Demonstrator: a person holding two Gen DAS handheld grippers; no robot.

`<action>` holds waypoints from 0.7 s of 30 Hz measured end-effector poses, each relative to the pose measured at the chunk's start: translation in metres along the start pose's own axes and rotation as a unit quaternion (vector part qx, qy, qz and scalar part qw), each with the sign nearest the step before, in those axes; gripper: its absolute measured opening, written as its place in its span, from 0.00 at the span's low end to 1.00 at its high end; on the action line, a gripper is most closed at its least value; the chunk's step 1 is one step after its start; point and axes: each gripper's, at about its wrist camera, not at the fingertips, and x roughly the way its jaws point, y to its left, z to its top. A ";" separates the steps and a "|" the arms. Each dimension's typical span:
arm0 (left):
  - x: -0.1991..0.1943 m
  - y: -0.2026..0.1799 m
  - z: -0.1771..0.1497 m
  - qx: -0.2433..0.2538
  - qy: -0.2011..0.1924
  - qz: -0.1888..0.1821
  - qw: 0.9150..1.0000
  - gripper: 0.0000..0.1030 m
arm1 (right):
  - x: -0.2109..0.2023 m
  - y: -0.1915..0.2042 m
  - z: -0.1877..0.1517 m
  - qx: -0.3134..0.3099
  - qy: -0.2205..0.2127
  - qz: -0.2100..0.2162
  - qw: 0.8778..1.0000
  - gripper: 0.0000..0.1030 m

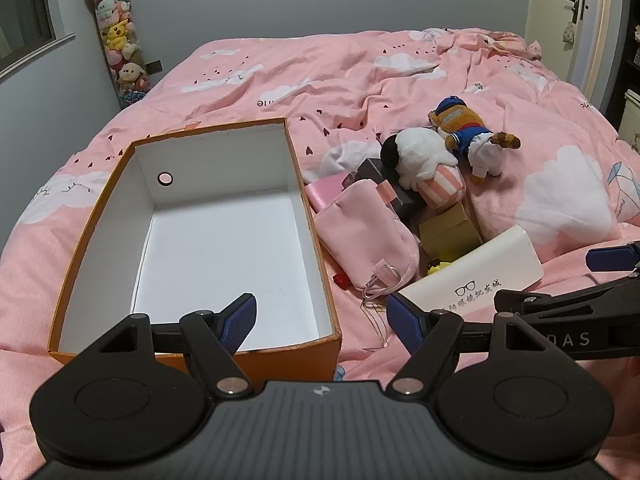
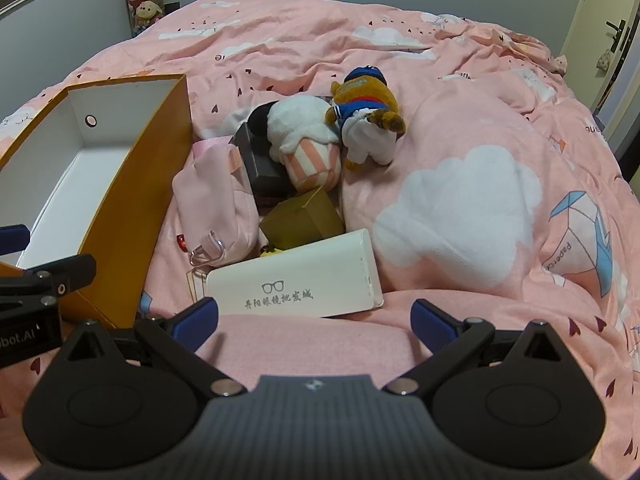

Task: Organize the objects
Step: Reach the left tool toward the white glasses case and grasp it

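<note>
An open orange box (image 1: 100,216) with a white, empty inside lies on the pink bed; it also shows in the right wrist view (image 2: 132,208). Right of it lies a pile: a pink pouch (image 1: 364,236) (image 2: 216,204), a white glasses case (image 1: 476,272) (image 2: 296,284), a gold box (image 1: 450,232) (image 2: 300,220), a dark box (image 1: 400,196) (image 2: 260,164), a white plush (image 1: 420,156) (image 2: 304,136) and a brown plush in blue (image 1: 468,128) (image 2: 364,96). My left gripper (image 1: 322,322) is open over the box's near right corner. My right gripper (image 2: 314,322) is open just before the glasses case.
The pink duvet (image 2: 460,208) is rumpled, with a raised fold right of the pile. A tall tube of plush toys (image 1: 118,44) stands in the far left corner by the grey wall. A door (image 1: 568,12) is at the far right.
</note>
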 end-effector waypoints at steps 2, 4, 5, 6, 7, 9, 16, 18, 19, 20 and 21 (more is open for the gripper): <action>0.000 0.000 0.000 0.000 0.000 0.000 1.000 0.85 | 0.000 0.000 0.000 0.000 0.001 0.000 1.000 0.99; 0.000 0.000 -0.001 0.000 0.001 0.000 1.000 0.85 | 0.000 0.000 0.000 0.000 0.001 0.001 1.000 0.99; 0.000 0.000 -0.001 0.000 0.001 0.000 1.000 0.85 | 0.000 0.000 0.000 0.000 0.001 0.001 1.000 0.99; 0.001 0.000 -0.001 0.000 0.001 0.000 1.000 0.85 | 0.001 0.000 0.000 0.000 0.001 0.001 1.000 0.99; 0.001 0.000 -0.001 0.000 0.002 0.000 1.000 0.85 | 0.001 0.000 0.000 0.001 0.001 0.001 1.000 0.99; 0.002 0.000 -0.001 0.000 0.003 -0.001 1.000 0.85 | 0.001 0.000 0.000 0.001 0.002 0.001 1.000 0.99; 0.001 -0.004 0.001 0.015 0.002 -0.013 1.000 0.84 | 0.003 -0.005 0.001 0.012 0.010 -0.004 1.000 0.99; 0.001 -0.008 0.004 0.033 0.002 -0.022 0.999 0.80 | 0.003 -0.011 0.001 0.019 0.012 -0.006 1.000 0.98; 0.002 -0.011 0.006 0.043 0.003 -0.027 0.999 0.79 | 0.003 -0.014 0.002 0.023 0.013 -0.007 1.000 0.93; 0.003 -0.015 0.008 0.056 0.005 -0.032 0.998 0.76 | 0.002 -0.017 0.002 0.026 0.013 -0.008 1.000 0.91; 0.004 -0.018 0.011 0.069 0.008 -0.037 0.997 0.75 | 0.003 -0.020 0.003 0.030 0.014 -0.010 0.999 0.86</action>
